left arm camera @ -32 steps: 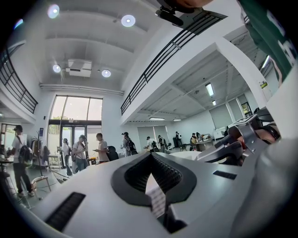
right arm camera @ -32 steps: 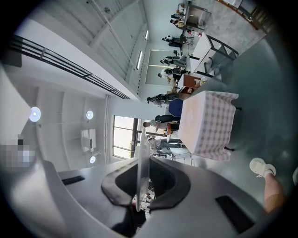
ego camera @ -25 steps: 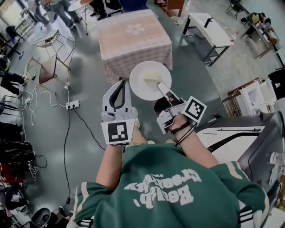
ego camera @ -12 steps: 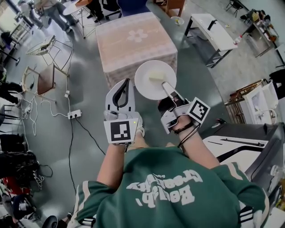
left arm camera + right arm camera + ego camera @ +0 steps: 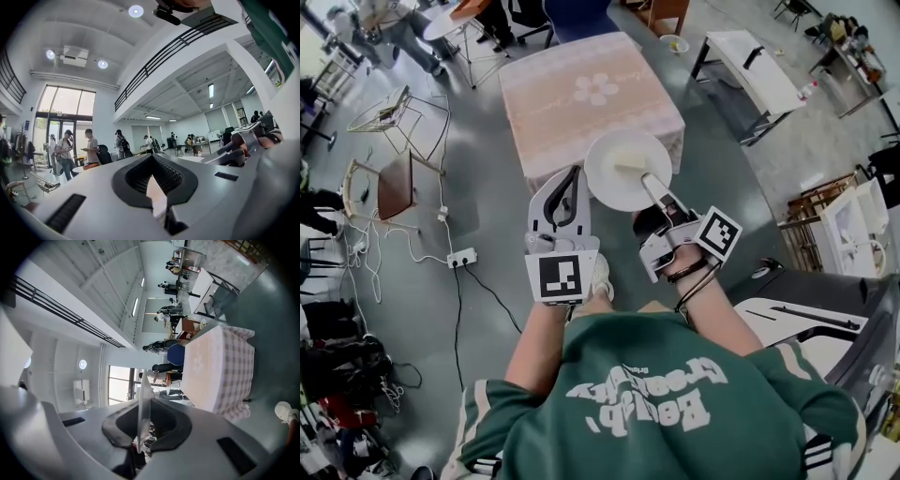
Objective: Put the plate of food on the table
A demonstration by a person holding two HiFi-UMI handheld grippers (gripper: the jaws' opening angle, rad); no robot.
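The right gripper (image 5: 647,183) has its fingers pinching the near rim of the white plate (image 5: 623,173). In the right gripper view the rim sits edge-on between the two pads (image 5: 139,425). All of the plate's weight hangs out past the fingertips from that one narrow bite. The likeliest failure is the plate pivoting or sliding out of the pinch if the wrist rolls or jolts.

The left gripper (image 5: 570,180) rides just beside it with its fingers pressed together on nothing. It lends no support under the plate, so a slip would go uncaught.

The pale block of food (image 5: 628,159) lies on the half of the plate farthest from the fingers. This adds leverage against the grip, and any forward tilt could send it off the far rim.

Under the plate and fingers is bare floor (image 5: 487,234), so a drop here probably means breakage.

Beyond the fingertips stands the desk (image 5: 581,94) under its pink checked cloth (image 5: 236,376). If the plate comes in too low, its far rim could strike the desk edge or snag the hanging cloth and lever itself out of the fingers.
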